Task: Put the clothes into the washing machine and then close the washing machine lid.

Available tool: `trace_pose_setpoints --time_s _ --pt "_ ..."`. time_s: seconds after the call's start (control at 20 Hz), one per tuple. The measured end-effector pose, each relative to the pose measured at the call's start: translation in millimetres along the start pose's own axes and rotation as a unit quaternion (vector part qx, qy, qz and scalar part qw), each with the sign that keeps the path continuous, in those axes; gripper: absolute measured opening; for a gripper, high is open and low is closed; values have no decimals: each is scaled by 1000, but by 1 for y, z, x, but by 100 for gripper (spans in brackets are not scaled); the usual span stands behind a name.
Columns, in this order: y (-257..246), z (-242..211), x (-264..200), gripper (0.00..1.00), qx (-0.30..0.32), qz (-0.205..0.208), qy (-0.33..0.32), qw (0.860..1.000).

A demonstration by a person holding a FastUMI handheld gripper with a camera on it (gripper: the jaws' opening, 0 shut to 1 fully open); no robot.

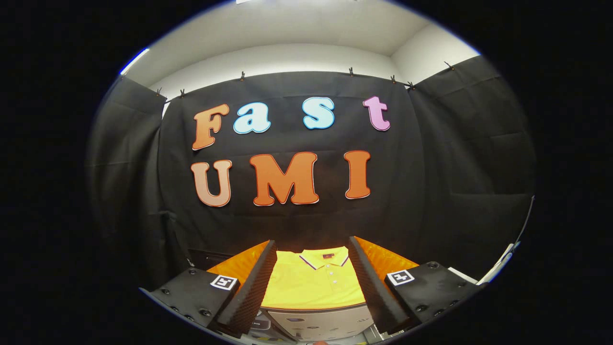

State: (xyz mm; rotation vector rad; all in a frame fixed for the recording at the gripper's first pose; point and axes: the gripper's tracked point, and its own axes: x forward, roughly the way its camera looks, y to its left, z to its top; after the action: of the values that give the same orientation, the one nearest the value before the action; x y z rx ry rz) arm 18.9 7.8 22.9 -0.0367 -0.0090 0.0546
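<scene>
A yellow polo shirt (313,282) with a striped collar lies flat and folded on a raised surface, collar toward the booth wall. It shows in the gap between my two fingers and a little beyond them. My gripper (313,268) is open, its fingers wide apart on either side of the shirt and touching nothing. Just below the shirt's near edge I see a white appliance panel (316,323), probably part of the washing machine; its lid and opening are hidden from me.
Black cloth (455,167) hangs as the booth wall straight ahead and on both sides, close behind the shirt. A white edge (498,268) shows at the right beside the cloth.
</scene>
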Motion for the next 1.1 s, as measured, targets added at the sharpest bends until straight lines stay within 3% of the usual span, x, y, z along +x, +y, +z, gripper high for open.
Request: trace_pose_setpoints --time_s 0.45,1.1 --pt "-13 -1 33 98 -15 -5 16 1000" --pt "-48 -79 148 99 5 -1 121 993"
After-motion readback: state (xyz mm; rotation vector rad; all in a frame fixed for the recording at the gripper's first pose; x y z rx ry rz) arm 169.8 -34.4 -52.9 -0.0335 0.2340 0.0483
